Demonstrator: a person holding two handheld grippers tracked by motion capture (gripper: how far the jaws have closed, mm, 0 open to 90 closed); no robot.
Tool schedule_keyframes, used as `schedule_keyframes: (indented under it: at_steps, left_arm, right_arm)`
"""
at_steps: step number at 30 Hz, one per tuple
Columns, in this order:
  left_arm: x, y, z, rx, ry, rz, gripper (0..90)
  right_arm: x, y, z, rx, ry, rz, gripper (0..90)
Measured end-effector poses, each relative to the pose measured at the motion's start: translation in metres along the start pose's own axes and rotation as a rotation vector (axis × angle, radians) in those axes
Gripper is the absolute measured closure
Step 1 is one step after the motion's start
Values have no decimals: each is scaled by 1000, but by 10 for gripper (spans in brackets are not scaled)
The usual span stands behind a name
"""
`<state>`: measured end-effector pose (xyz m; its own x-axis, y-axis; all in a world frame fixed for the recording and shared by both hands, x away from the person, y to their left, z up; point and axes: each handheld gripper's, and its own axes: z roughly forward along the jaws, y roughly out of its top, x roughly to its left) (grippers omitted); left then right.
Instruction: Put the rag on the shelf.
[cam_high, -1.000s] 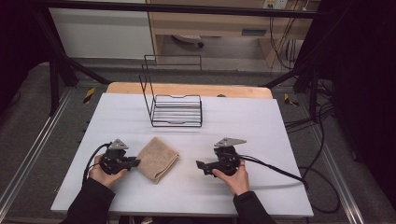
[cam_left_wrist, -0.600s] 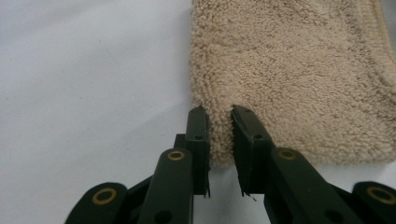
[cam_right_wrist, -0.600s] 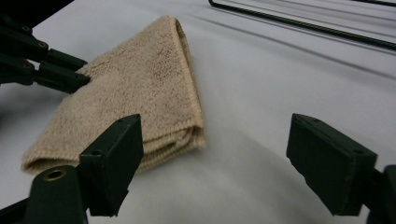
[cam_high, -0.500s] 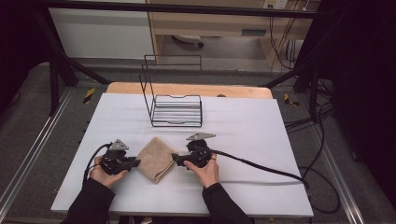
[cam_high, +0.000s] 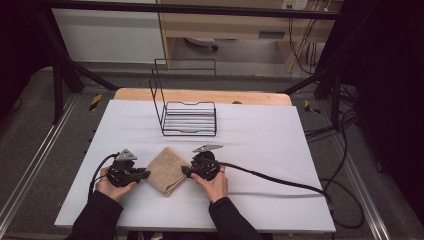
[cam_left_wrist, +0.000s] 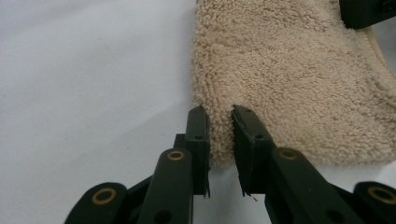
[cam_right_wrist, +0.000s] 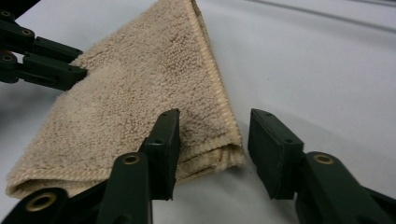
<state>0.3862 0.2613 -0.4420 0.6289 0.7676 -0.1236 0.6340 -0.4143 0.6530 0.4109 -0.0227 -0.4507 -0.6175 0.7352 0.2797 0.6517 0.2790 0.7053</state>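
A folded beige towel (cam_high: 167, 171) lies on the white table (cam_high: 260, 135) near the front, between my two grippers. My left gripper (cam_high: 146, 173) sits at the towel's left corner. In the left gripper view its jaws (cam_left_wrist: 219, 112) stand close together with the towel's edge (cam_left_wrist: 289, 79) pinched between them. My right gripper (cam_high: 184, 171) is at the towel's right corner. In the right gripper view it is open (cam_right_wrist: 212, 116), one jaw over the towel (cam_right_wrist: 140, 93) and the other on bare table beside the folded corner. The left gripper (cam_right_wrist: 79, 72) shows at the far corner there.
A black wire rack (cam_high: 187, 117) stands at the back middle of the table. A black cable (cam_high: 280, 181) trails from my right gripper across the table to the right edge. A wooden strip (cam_high: 200, 95) runs along the far edge.
My right gripper has moved left across the table to the towel's right corner. The left gripper and the towel have stayed in place.
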Motion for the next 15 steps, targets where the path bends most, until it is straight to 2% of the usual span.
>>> schedule_keyframes:
  at_steps: [1,8,10,15]
  left_arm:
    - [0,0,0,0,3,1,760]
    - [2,-1,0,-3,-8,-12,759]
    - [2,0,0,-3,-9,-15,761]
    - [2,0,-5,4,-24,-40,815]
  right_arm:
    - [1,0,0,12,12,21,581]
    - [3,-3,1,25,25,53,678]
    - [3,-3,1,17,36,63,763]
    - [3,2,-4,-15,46,61,805]
